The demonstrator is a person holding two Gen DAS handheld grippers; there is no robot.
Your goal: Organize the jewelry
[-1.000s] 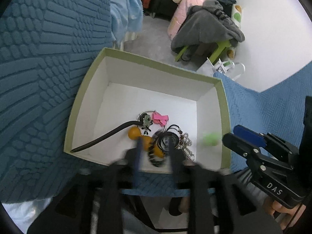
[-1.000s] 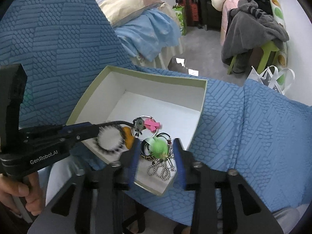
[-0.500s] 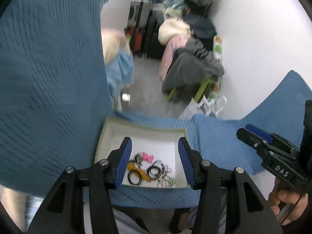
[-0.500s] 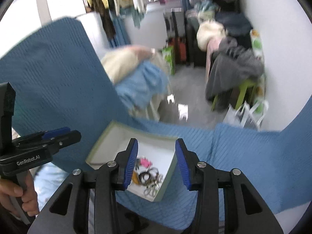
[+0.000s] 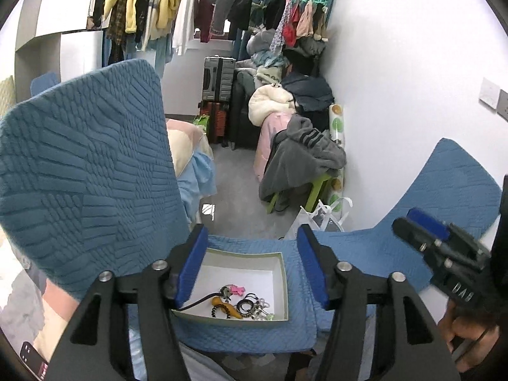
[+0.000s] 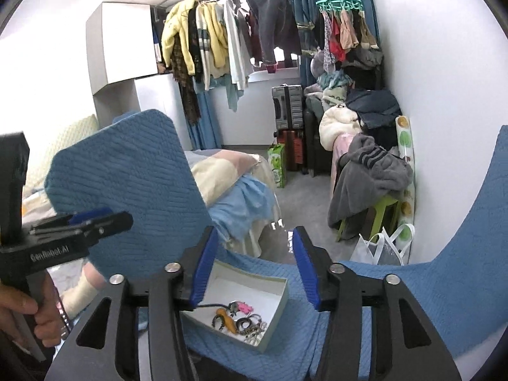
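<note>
A white box with a pale green rim (image 5: 283, 285) (image 6: 279, 298) sits on a blue quilted seat (image 5: 254, 336). In it lies a pile of jewelry (image 5: 241, 304) (image 6: 241, 319): an orange piece, a pink piece, black rings, a black cord, silver chains. My left gripper (image 5: 250, 268) is open and empty, held well above and back from the box. My right gripper (image 6: 254, 270) is open and empty, likewise far above the box. Each gripper shows from the side in the other's view, the right one (image 5: 422, 225) and the left one (image 6: 95, 220).
A blue quilted chair back (image 5: 85, 171) rises at the left, another blue cushion (image 5: 444, 184) at the right. Beyond are a bed with a light blue cover (image 6: 241, 203), a grey garment over a green stool (image 6: 368, 174), suitcases (image 5: 219, 79), hanging clothes and a white wall.
Both grippers have pulled up and far back from the box and opened wide. The black beaded ring and the green piece they carried now lie in the box.
</note>
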